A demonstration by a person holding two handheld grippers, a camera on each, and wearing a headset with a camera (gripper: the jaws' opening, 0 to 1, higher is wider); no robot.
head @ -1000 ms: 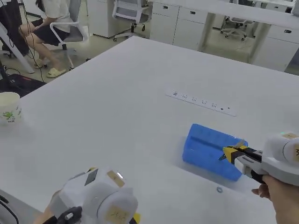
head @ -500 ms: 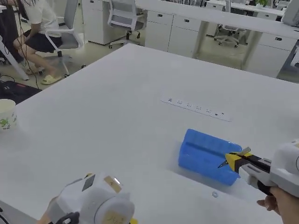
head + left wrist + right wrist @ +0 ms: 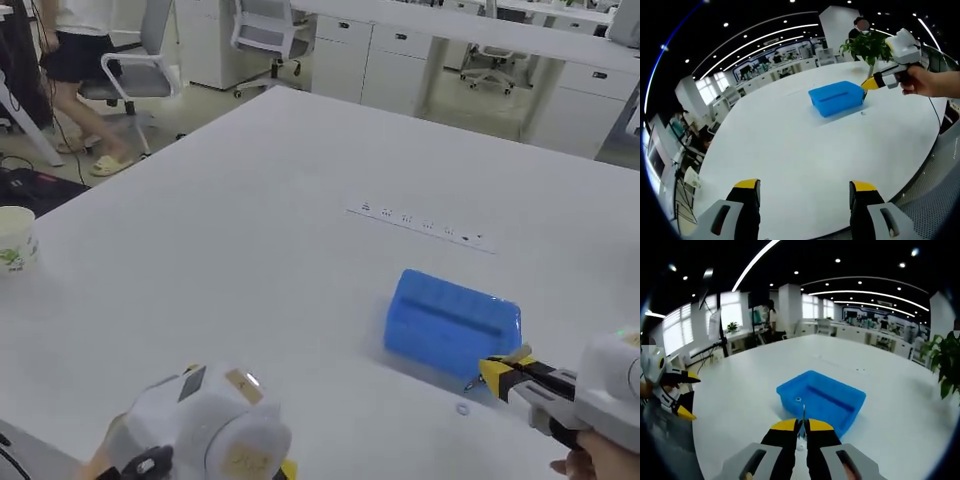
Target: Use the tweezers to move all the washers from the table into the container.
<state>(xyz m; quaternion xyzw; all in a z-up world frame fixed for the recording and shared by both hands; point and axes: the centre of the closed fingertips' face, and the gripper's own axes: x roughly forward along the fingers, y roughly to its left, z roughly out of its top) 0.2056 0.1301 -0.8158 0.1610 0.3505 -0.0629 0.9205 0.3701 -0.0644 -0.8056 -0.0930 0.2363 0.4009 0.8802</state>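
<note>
While its jaws clamp tweezers (image 3: pixel 803 413), right gripper (image 3: pixel 497 371) hovers beside container (image 3: pixel 440 345).

Your tweezers (image 3: pixel 803 412): thin sliver between right gripper (image 3: pixel 802 426) jaws, tips too small to tell whether holding anything. Cup (image 3: pixel 14 238) cut by left edge, head view.

We record the right gripper (image 3: pixel 801 427) closed on the tweezers (image 3: pixel 803 415) — tips at the blue container's (image 3: pixel 840 399) near wall, one washer (image 3: pixel 798 399) inside.

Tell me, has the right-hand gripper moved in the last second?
Yes. The right gripper has pulled back off the blue container: its tip was over the inside and now sits at the container's near edge, nearer the washer.
</note>
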